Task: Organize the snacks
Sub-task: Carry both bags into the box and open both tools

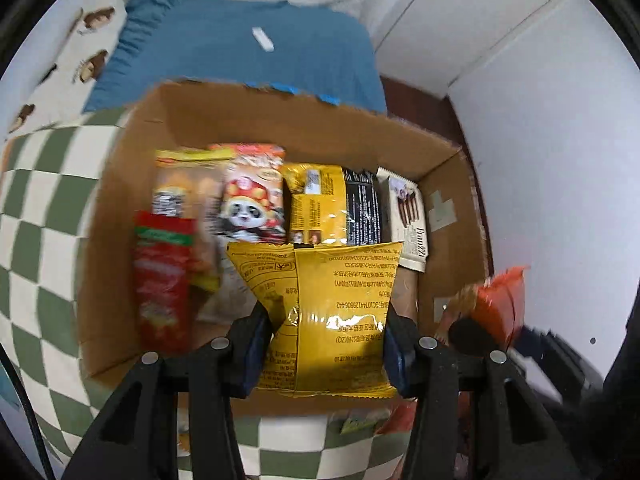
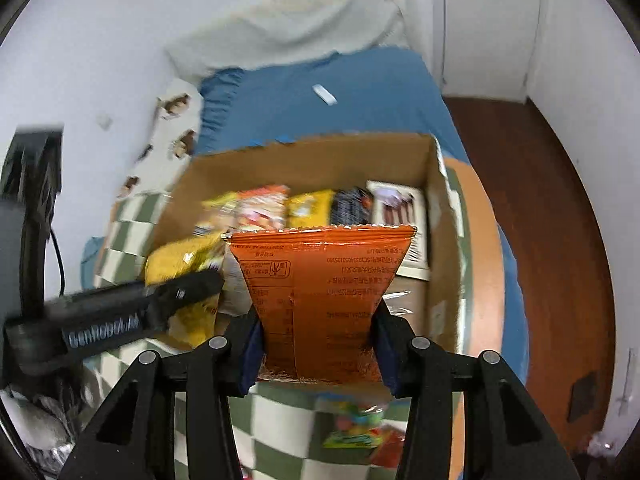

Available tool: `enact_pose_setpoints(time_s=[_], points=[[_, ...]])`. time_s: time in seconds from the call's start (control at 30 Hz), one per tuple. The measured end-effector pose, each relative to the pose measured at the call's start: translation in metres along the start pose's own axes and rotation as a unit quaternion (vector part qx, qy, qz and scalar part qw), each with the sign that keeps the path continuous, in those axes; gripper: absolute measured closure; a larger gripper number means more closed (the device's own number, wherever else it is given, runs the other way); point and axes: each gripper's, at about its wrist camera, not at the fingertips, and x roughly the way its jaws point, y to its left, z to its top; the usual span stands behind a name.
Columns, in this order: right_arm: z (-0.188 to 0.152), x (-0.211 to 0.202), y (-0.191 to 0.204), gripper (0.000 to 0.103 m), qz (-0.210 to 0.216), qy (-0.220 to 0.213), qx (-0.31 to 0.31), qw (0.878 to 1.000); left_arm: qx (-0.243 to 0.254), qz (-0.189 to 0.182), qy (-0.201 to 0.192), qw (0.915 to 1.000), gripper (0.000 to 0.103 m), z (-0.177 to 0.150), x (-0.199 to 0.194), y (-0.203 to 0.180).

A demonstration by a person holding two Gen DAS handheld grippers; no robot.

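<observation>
Two snack bags in play rn. The glossy yellow foil snack bag, crinkly w/ serrated top edge and printed back facing the cam, is pinched between the left gripper fingers, which squeeze it in at the waist so it flares top and bottom. It hangs over the near side of the open brown cardboard box, above the stuff inside. Same deal on the other side: the shiny orange foil snack bag, also zigzag-edged, is clamped by the right gripper, pads pressing both sides, held over the box's near edge.

Inside the box, packs stand in a row along the far wall: a red plastic packet w/ a cartoon panda, a yellow wrapper, a black one, and a flat white carton of chocolate sticks. A blurry red pouch sits at the left side.

Box rests on a green-and-white checkered cloth, soft looking. Behind it a blue ruffled bedsheet. A small colourful candy pack lies on the cloth near the right gripper, blurred. Dark wood floor at right.
</observation>
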Motion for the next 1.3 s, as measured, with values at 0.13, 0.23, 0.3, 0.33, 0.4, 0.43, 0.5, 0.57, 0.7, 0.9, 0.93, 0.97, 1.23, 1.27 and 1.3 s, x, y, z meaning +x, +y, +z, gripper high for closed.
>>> enact_pose_setpoints(time_s=[0.13,0.23,0.3,0.33,0.4,0.43,0.5,0.57,0.7,0.9,0.93,0.97,1.23,1.27,1.3], points=[[0.002,0.029,-0.018,0.053,-0.007,0.03,0.007,0.999,-0.008,-0.002,0.043,0.999,0.057,0.014,0.037,-0.008],[0.001,0.046,-0.023,0.053,-0.004,0.045,0.009,0.999,-0.011,-0.001,0.064,0.9979,0.057,0.013,0.051,-0.012],[0.001,0.053,-0.027,0.053,-0.005,0.055,0.01,0.998,-0.012,-0.002,0.077,0.9969,0.057,0.013,0.058,-0.013],[0.0,0.055,-0.028,0.053,-0.004,0.059,0.011,0.998,-0.013,-0.001,0.086,0.9963,0.057,0.011,0.062,-0.014],[-0.002,0.062,-0.031,0.052,0.0,0.072,0.016,0.997,-0.009,0.008,0.092,0.9957,0.056,0.01,0.066,-0.015],[-0.003,0.065,-0.032,0.051,0.0,0.08,0.018,0.997,-0.005,0.012,0.092,0.9957,0.055,0.008,0.067,-0.015],[-0.009,0.065,-0.033,0.036,0.005,0.092,0.021,0.996,0.0,0.014,0.09,0.9958,0.04,0.007,0.068,-0.016],[-0.011,0.067,-0.033,0.024,0.005,0.096,0.021,0.995,0.005,0.015,0.084,0.9963,0.016,0.005,0.066,-0.015],[-0.013,0.066,-0.032,0.011,-0.003,0.102,0.019,0.995,0.01,0.034,0.072,0.9968,0.009,0.004,0.057,-0.011],[-0.014,0.07,-0.023,0.006,-0.019,0.094,0.017,0.995,0.014,0.068,0.031,0.9971,0.009,0.001,0.032,0.002],[-0.014,0.07,-0.023,0.006,-0.02,0.092,0.018,0.995,0.019,0.079,0.024,0.9964,0.009,0.0,0.028,0.004],[-0.014,0.069,-0.024,0.006,-0.022,0.089,0.02,0.996,0.026,0.089,0.018,0.9956,0.009,-0.001,0.025,0.005],[-0.017,0.058,-0.023,0.006,-0.035,0.067,0.022,0.997,0.031,0.13,-0.021,0.9908,0.009,-0.014,0.008,0.025],[-0.017,0.056,-0.022,0.006,-0.034,0.063,0.022,0.997,0.031,0.131,-0.025,0.9906,0.009,-0.016,0.005,0.027],[-0.018,0.053,-0.021,0.006,-0.034,0.058,0.023,0.997,0.032,0.134,-0.031,0.99,0.009,-0.017,0.004,0.026]])
